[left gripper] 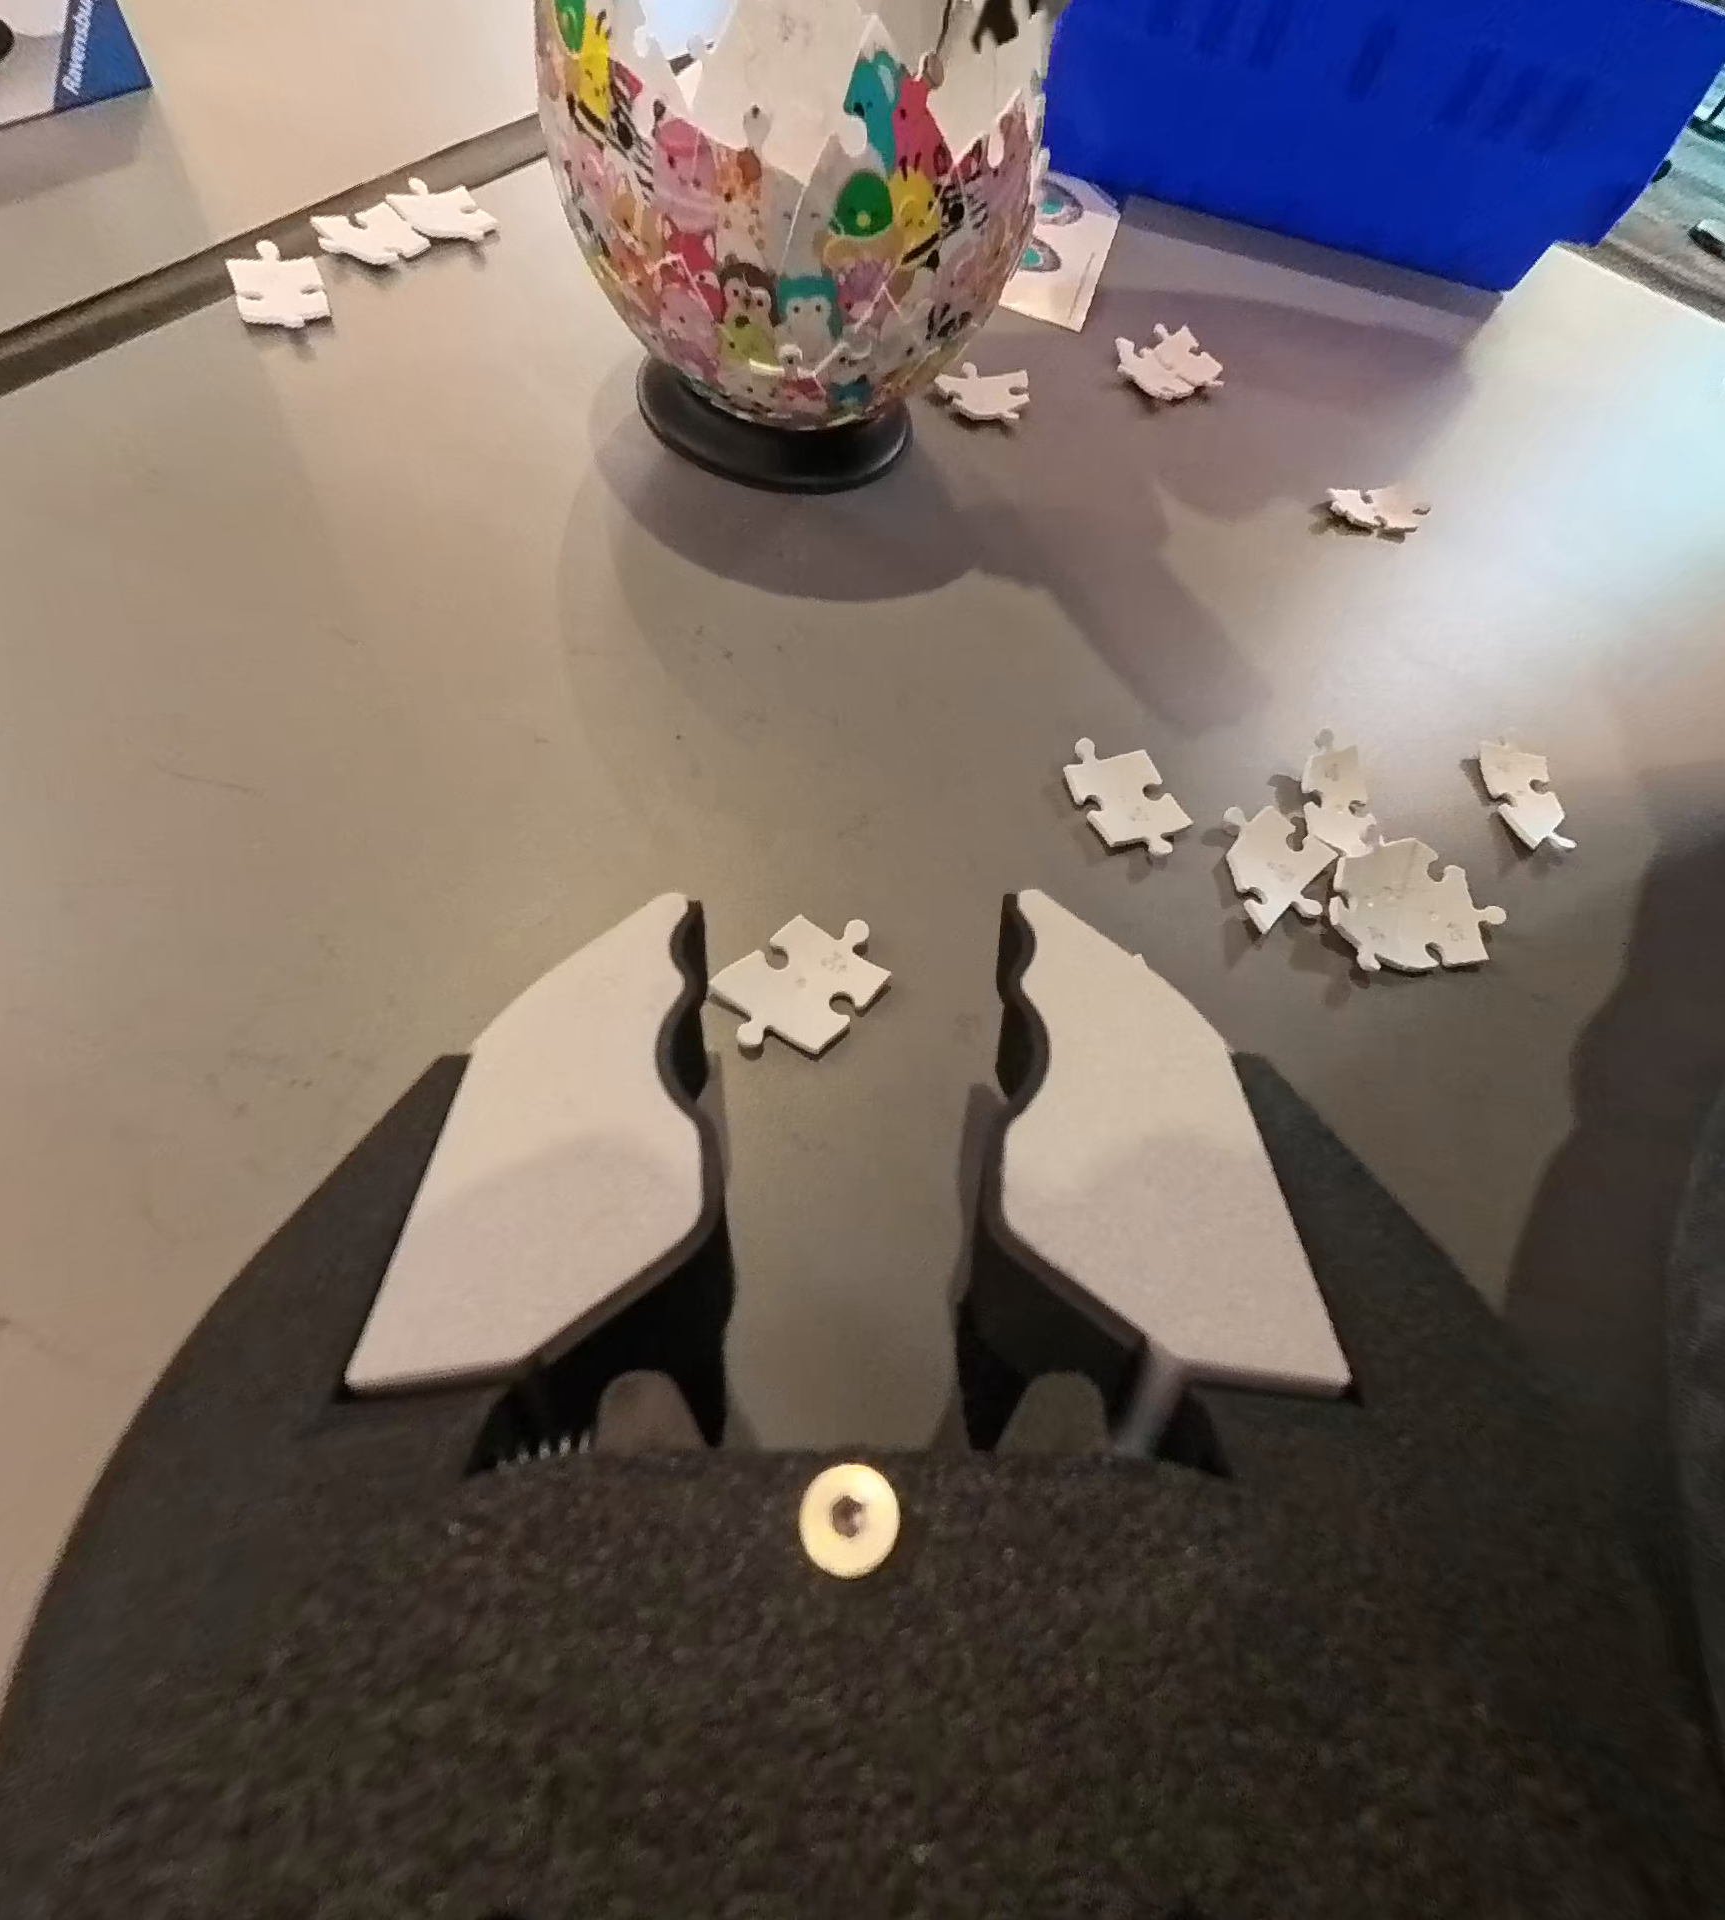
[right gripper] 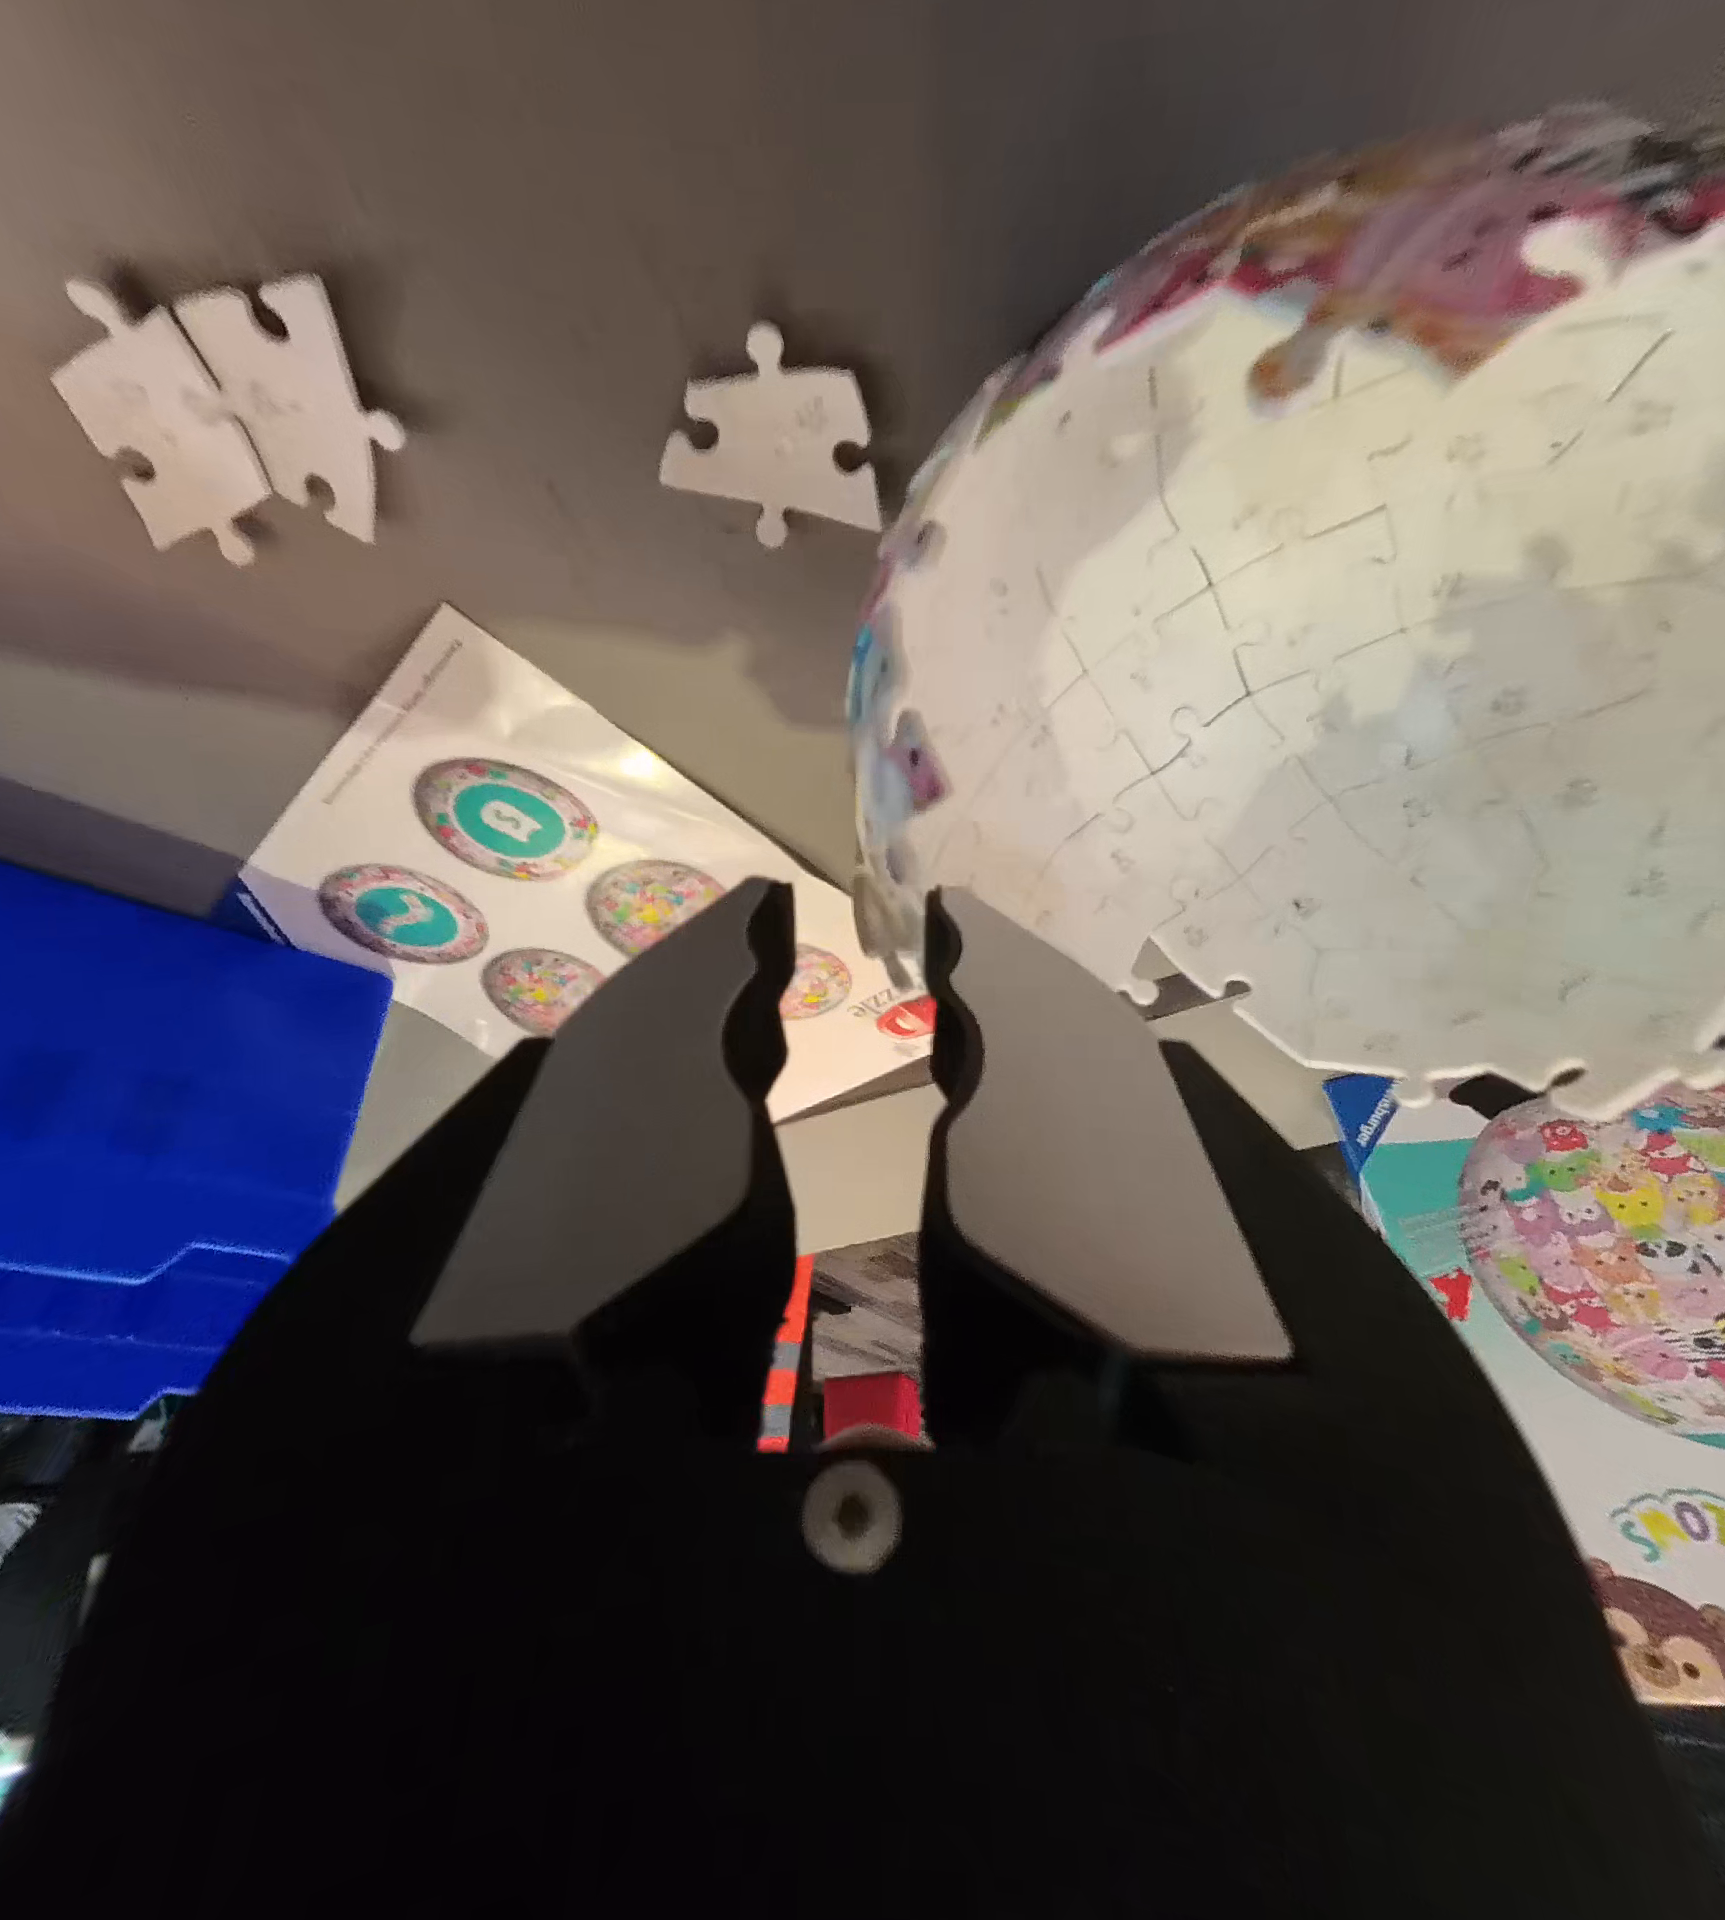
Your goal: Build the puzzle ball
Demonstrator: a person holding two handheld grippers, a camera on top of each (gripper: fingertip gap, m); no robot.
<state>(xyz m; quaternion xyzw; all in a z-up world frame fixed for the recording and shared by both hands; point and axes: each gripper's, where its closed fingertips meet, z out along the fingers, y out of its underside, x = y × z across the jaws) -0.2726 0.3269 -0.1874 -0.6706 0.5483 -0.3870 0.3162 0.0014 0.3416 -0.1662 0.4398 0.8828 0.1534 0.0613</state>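
L gripper (left gripper: 850,966) was held wide open, empty, w/ a flat piece (left gripper: 800,985) between its tips on the table (left gripper: 318,779), ball (left gripper: 785,208) well beyond; R gripper (right gripper: 858,914) part-open, empty, beside the ball (right gripper: 1357,675); piece could be skidded if pinched flat.

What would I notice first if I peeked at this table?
Probably the colourful puzzle ball, half built, standing on a black stand at the far side of the grey table. Next, the white puzzle pieces scattered around it, and one single piece lying right between the fingers of the open left gripper.
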